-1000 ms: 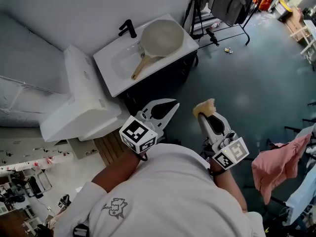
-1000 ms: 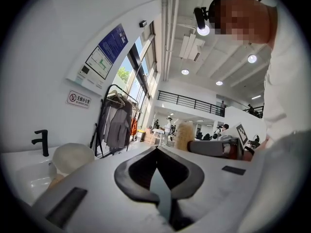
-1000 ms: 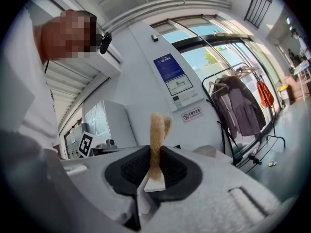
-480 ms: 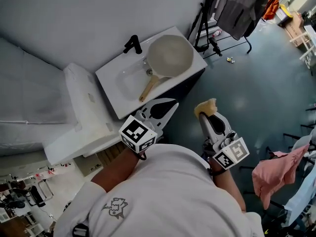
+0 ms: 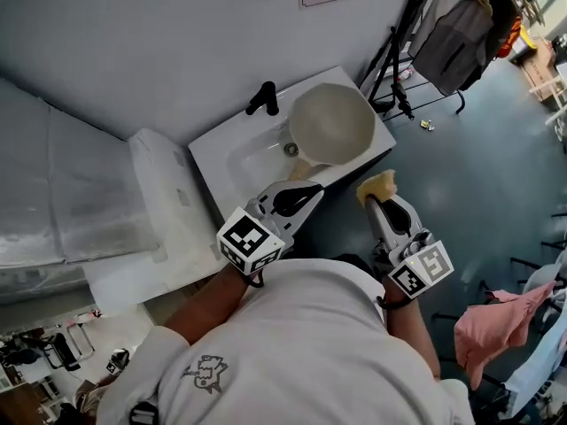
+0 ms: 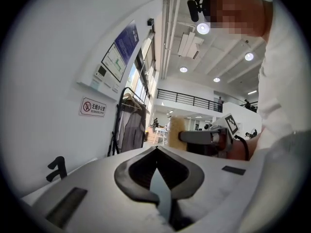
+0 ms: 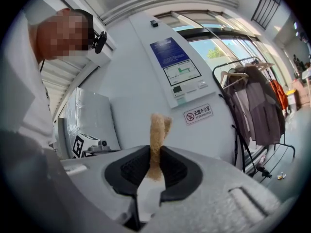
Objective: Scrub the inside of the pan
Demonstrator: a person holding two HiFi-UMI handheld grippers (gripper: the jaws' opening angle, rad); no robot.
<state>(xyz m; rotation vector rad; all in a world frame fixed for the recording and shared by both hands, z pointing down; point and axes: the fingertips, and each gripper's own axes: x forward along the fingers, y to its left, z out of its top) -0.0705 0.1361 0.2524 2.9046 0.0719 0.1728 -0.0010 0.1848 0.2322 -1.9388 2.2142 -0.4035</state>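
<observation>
Closer to the sink than a second ago, both grippers have been carried forward, so that the pan, formerly well ahead, now lies just beyond their tips. The pan is seen on the right end of the sink top, bowl up, its handle running near-left and partly hidden behind the left gripper, whose jaws are pressed together on nothing. The sponge is clamped upright in the right gripper. Scrubbing is judged not yet begun; the reach into the bowl remains. Room is bounded by the far wall, the faucet at far left, and the counter's right edge, with open floor beyond.
</observation>
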